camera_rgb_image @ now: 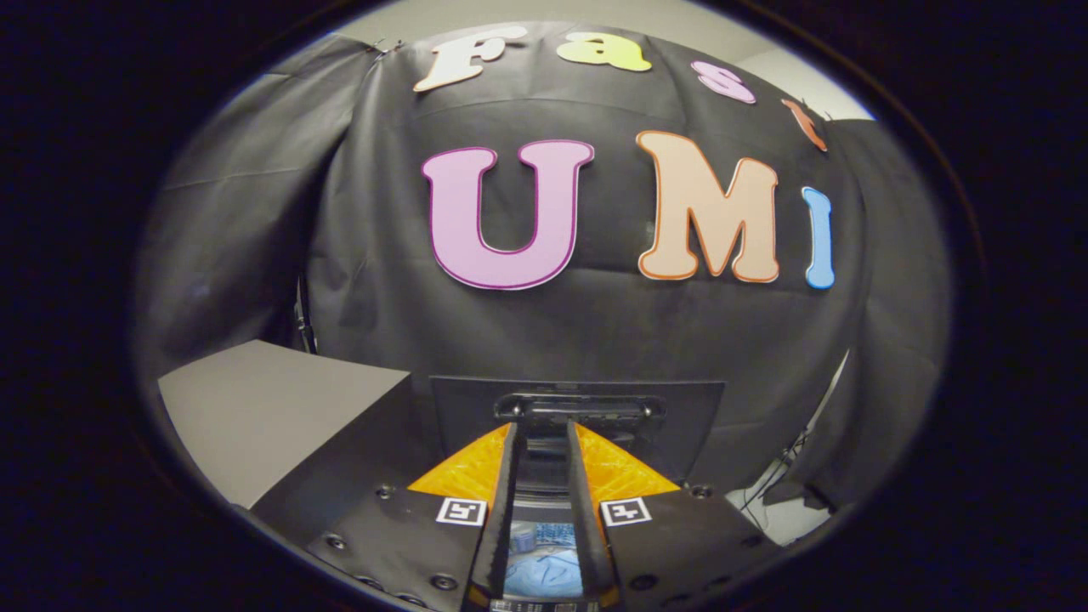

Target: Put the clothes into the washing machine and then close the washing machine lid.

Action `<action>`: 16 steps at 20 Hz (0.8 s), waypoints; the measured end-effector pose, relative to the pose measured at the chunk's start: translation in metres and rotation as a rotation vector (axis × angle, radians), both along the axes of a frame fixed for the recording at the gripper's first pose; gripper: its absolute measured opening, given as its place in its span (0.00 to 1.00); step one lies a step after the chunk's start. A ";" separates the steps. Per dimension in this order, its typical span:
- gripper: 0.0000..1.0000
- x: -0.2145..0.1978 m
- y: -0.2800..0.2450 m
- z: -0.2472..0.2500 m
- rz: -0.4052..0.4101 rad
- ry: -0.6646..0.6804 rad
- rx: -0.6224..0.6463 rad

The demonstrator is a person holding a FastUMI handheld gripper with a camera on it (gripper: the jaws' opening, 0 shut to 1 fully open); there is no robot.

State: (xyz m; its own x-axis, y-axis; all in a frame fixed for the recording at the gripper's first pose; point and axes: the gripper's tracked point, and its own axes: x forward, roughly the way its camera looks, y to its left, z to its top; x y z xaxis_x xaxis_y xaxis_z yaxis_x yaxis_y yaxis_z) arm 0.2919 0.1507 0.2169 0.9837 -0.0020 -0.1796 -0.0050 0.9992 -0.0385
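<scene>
The washing machine lid is a dark panel standing upright just ahead of me, with a black handle across its middle. My gripper has its orange, black-padded fingers drawn close together, their tips at the handle with a dark part of it held between them. Blue clothes lie down in the washing machine's opening, seen low between the fingers. The rest of the drum is hidden behind the gripper's body.
A grey flat-topped box stands to the left of the machine. Black booth cloth hangs close behind the lid. Cables trail down to the right of the machine.
</scene>
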 end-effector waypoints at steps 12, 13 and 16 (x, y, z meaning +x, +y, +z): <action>0.93 0.124 0.032 0.027 -0.002 -0.021 0.067; 0.98 0.137 0.030 0.023 -0.029 -0.017 0.045; 0.99 0.171 0.030 0.002 -0.057 0.027 0.020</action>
